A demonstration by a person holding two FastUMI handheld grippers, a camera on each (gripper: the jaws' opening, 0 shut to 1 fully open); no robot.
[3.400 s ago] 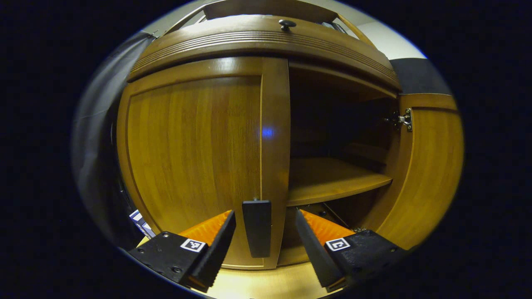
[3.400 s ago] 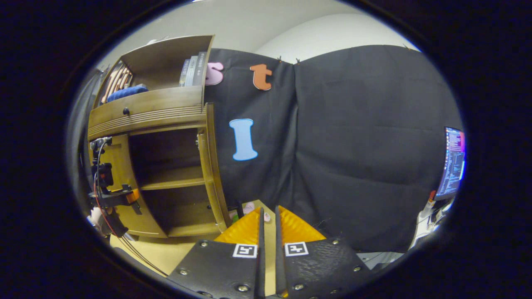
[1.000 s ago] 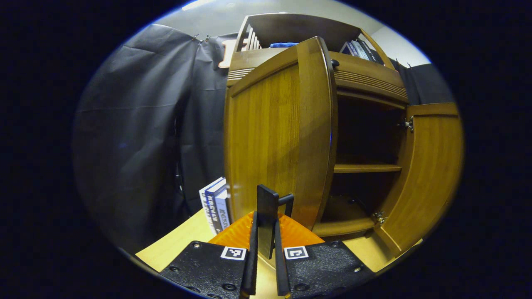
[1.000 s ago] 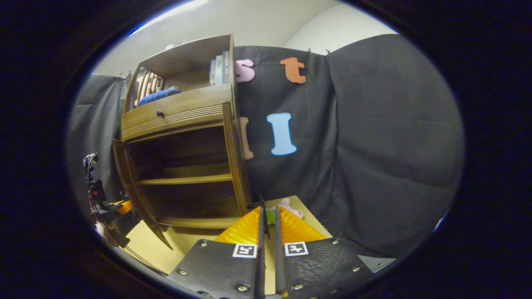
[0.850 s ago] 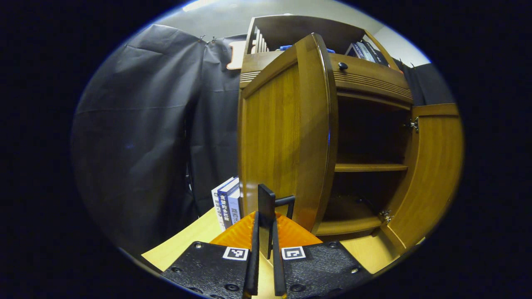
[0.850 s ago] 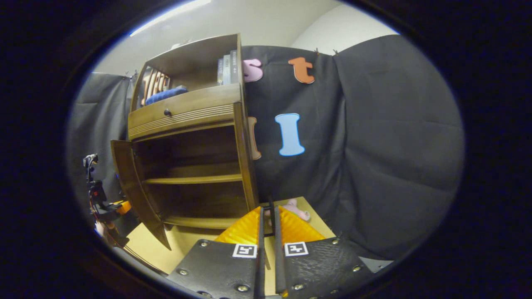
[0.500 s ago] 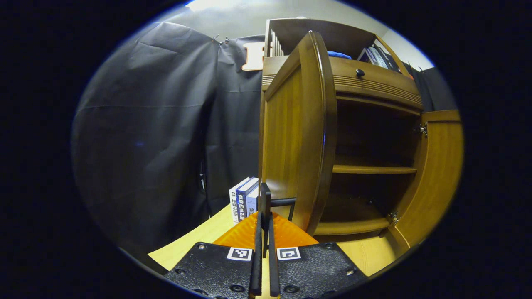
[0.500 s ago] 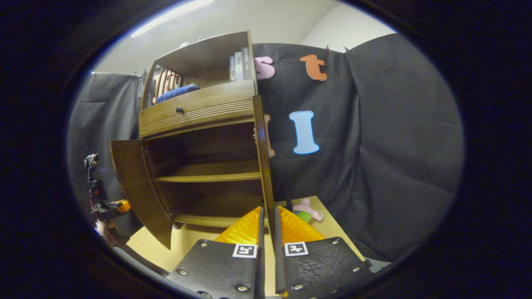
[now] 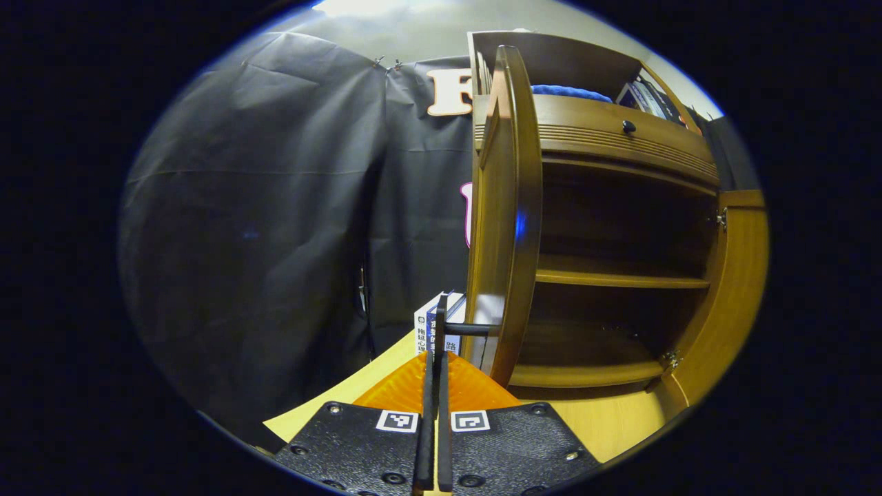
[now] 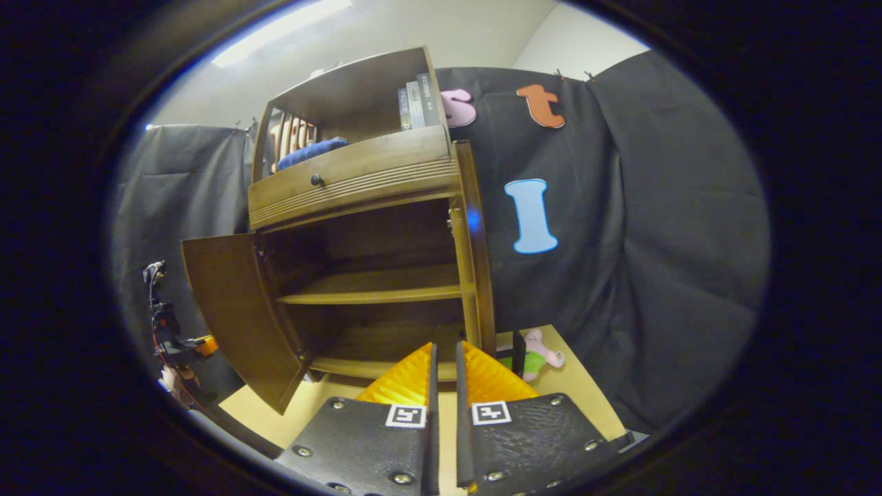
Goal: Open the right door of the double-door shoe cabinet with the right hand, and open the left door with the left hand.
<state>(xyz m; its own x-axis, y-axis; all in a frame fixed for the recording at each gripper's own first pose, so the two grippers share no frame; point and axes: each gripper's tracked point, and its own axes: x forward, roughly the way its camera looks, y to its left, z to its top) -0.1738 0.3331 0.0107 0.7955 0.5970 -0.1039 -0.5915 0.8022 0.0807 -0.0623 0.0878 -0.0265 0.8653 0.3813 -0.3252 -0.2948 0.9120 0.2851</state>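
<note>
Black cloth backs the counter [image 9: 324,406] where the cabinet [image 10: 358,180] stands. Left gripper [image 9: 435,358] is clamped on the handle [image 9: 441,329] of the left door [image 9: 501,207], which has swung from nearly closed to edge-on just ahead of it. Right gripper [image 10: 443,365] is pressed together; the right door [image 10: 474,262], just ahead, stands open too. Both doors look open, so letting go likely remains.

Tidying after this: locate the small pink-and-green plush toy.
In the right gripper view, the small pink-and-green plush toy lies on the light wooden tabletop, just right of the open right door.
</note>
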